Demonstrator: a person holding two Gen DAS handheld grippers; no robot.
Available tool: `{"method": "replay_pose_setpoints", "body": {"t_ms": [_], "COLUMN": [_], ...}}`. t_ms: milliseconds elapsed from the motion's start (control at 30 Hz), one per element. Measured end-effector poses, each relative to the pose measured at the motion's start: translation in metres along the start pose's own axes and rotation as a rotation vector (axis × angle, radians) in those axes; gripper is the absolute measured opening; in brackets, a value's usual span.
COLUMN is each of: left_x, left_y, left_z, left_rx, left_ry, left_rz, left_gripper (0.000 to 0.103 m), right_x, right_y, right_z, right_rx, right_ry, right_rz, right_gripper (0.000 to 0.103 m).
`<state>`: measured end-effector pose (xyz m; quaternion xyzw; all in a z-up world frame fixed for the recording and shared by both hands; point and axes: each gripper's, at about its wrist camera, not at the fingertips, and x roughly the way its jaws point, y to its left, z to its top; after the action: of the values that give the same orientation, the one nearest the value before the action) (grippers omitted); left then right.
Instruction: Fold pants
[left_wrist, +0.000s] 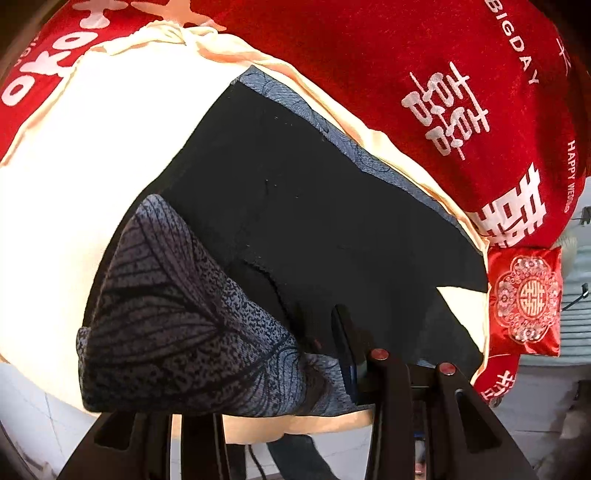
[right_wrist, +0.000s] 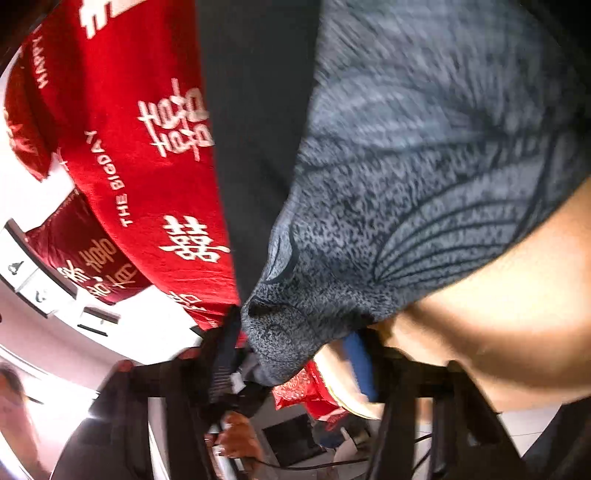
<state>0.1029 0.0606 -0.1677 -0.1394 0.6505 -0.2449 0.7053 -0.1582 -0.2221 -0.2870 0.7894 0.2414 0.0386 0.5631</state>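
The pants (left_wrist: 295, 206) lie on a cream sheet (left_wrist: 92, 155), black inside out with a grey leaf-patterned side. A patterned fold (left_wrist: 177, 314) is bunched at the near edge over my left gripper (left_wrist: 314, 343), which is shut on it. Only one finger (left_wrist: 343, 332) shows; the other is hidden under the cloth. In the right wrist view the patterned pants cloth (right_wrist: 424, 177) hangs lifted and fills the upper right. My right gripper (right_wrist: 288, 350) is shut on its bunched corner, pinched between the dark ribbed finger (right_wrist: 221, 354) and the blue pad (right_wrist: 360, 365).
A red blanket with white lettering (left_wrist: 424, 74) covers the bed under the cream sheet. A red embroidered cushion (left_wrist: 524, 299) lies at the right edge. A person's hand (right_wrist: 236, 435) and white floor show below. Wall switches (right_wrist: 33, 280) are at the left.
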Motion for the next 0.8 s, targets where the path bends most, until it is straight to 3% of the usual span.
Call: {"method": "replay_pose_setpoints", "body": {"t_ms": [33,100,333,633,800], "left_x": [0.000,0.001,-0.020,-0.031,-0.005], "left_y": [0.002,0.010,0.004,-0.032,-0.044], "left_z": [-0.001,-0.005,0.003,0.072,0.126], "left_rx": [-0.002,-0.023,-0.032,-0.041,-0.067], "left_ry": [0.000,0.010,-0.039,-0.122,-0.170], "left_rz": [0.008,0.019,0.026,0.042,0.057], "left_gripper": [0.040,0.040,0.040,0.040,0.040], "right_x": [-0.005,-0.016,-0.005,0.048,0.107], "right_y": [0.006,0.024,0.114,0.209,0.239], "right_z": [0.000,0.001,0.012,0.073,0.140], "right_rx": [-0.005,-0.016,-0.307,-0.470,-0.512], "right_ry": [-0.007,-0.008,0.123,0.291,0.399], "right_rz": [-0.007,-0.056,-0.282,-0.471,-0.568], "right_gripper": [0.010,0.010,0.009,0.009,0.011]}}
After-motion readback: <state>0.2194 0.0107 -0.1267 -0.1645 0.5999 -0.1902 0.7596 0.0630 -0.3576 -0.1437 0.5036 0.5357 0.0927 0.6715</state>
